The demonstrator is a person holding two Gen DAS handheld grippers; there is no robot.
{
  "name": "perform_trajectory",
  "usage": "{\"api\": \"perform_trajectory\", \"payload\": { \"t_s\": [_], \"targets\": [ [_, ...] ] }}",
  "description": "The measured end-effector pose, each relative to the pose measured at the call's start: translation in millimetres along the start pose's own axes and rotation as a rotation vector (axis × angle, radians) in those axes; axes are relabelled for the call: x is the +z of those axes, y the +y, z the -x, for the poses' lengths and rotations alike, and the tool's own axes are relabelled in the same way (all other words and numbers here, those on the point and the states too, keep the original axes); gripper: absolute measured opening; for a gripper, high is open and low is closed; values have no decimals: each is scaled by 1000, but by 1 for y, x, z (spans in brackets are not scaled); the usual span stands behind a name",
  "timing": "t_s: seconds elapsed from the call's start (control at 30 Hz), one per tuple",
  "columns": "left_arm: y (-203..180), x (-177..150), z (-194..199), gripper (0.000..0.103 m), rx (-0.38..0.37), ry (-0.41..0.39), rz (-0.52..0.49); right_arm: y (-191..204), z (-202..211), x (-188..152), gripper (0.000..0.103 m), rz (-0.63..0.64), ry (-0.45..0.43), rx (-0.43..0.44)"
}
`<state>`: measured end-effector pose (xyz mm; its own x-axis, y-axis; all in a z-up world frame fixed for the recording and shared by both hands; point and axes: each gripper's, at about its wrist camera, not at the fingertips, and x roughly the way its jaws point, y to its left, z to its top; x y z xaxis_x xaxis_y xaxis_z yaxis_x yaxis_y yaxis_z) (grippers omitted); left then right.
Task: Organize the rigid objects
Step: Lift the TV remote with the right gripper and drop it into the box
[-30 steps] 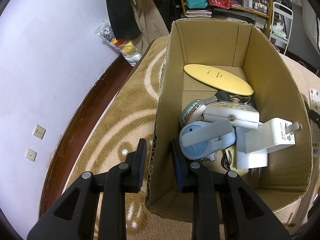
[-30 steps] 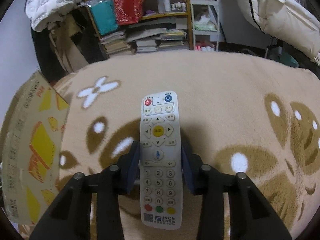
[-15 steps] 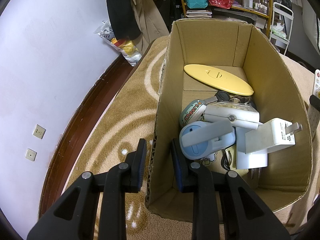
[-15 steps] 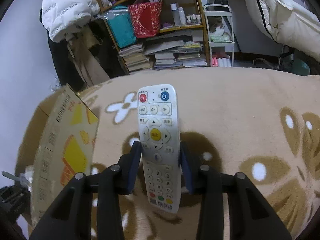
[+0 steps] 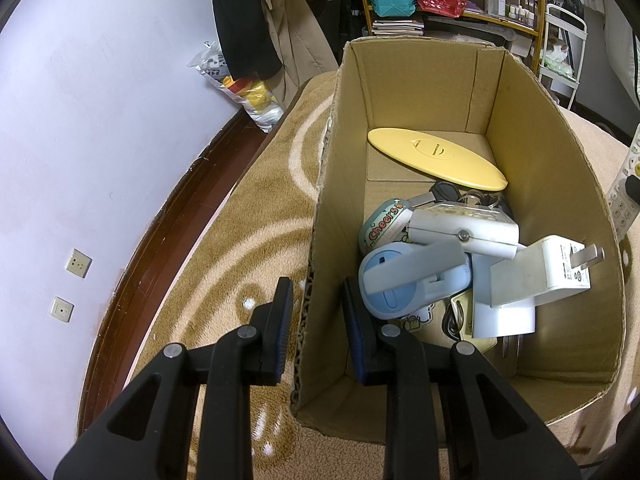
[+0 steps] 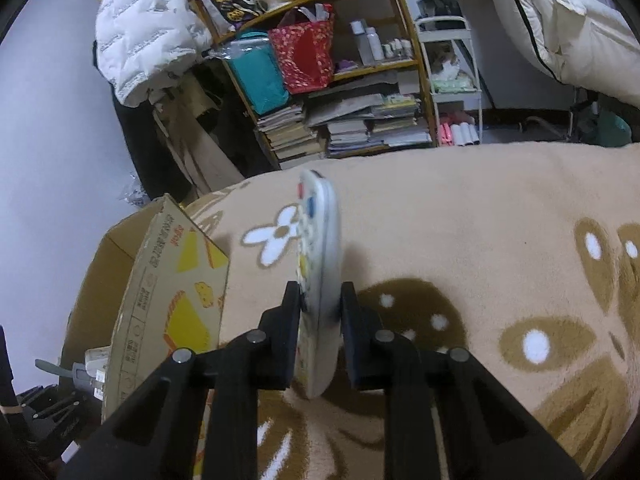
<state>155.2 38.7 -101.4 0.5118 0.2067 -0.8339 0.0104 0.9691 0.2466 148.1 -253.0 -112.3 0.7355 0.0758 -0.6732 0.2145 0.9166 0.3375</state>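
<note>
My left gripper (image 5: 318,320) straddles the left wall of the open cardboard box (image 5: 520,128) and is shut on it, one finger inside and one outside. In the box lie a yellow oval lid (image 5: 436,158), a blue-grey device (image 5: 400,280), a white plug adapter (image 5: 560,268), a white case (image 5: 464,228), a "Cheers" tin (image 5: 380,228) and keys (image 5: 444,192). My right gripper (image 6: 320,308) is shut on a white remote (image 6: 320,260), held on edge above the rug, just right of the box (image 6: 160,280). The remote (image 5: 624,196) also shows at the right edge of the left wrist view.
The box stands on a tan patterned rug (image 6: 480,220). Behind are a shelf (image 6: 360,120) with stacked books and bags, a white jacket (image 6: 140,40) and a white trolley (image 6: 452,80). A white wall with sockets (image 5: 80,262) and a plastic bag (image 5: 248,88) lie left of the box.
My right gripper has lifted the remote off the rug, rolled it from face-up onto its edge and carried it left toward the box. The left gripper and box have not moved.
</note>
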Motion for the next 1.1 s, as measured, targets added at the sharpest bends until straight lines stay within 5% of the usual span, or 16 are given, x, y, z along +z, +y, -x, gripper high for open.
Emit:
{"api": "perform_trajectory", "payload": {
  "t_s": [0.43,0.77,1.1],
  "targets": [
    [0,0,0,25,0,0,-1,50,54,22,20,68,-157,138],
    [0,0,0,25,0,0,-1,92,64,19,21,76,-157,326],
    [0,0,0,25,0,1,0,121,43,1,21,173,-117,289]
  ]
}}
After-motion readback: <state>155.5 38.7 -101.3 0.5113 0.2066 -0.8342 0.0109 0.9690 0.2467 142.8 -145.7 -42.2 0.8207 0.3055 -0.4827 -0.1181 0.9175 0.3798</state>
